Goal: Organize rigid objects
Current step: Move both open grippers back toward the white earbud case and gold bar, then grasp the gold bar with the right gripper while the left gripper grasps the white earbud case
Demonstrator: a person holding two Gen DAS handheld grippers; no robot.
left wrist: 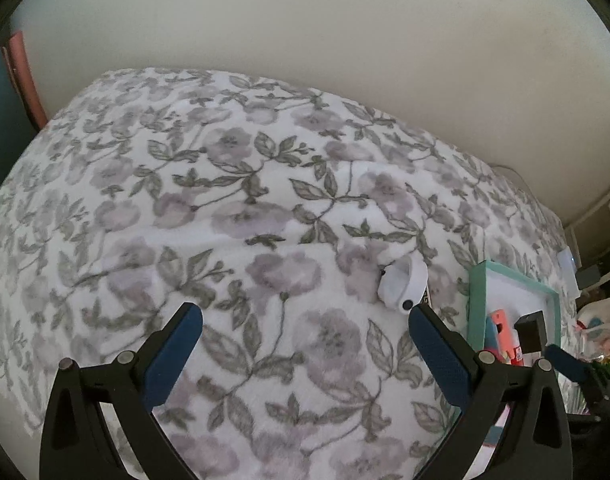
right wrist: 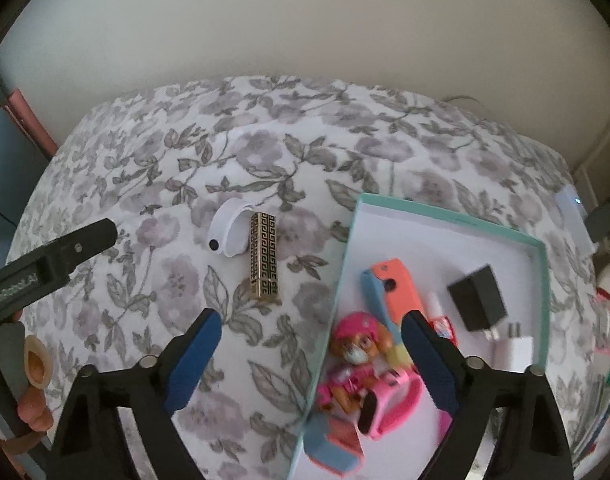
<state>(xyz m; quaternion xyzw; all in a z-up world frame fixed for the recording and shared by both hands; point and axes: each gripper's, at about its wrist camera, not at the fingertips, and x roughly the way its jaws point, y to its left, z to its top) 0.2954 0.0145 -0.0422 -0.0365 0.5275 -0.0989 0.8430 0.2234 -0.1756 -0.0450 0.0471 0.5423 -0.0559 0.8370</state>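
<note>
A white ring-shaped band with a black dot lies on the floral bedspread, touching a gold patterned bar on its right. A teal-rimmed white box holds a pink toy pup, an orange and blue case, a black charger and a white plug. My right gripper is open above the box's left edge. My left gripper is open and empty over the bedspread, with the white band just beyond its right finger. The box is at its right.
The floral bedspread covers the whole bed. A pale wall rises behind it. Clutter and a white device sit at the bed's right side. The left gripper body shows at the left of the right wrist view.
</note>
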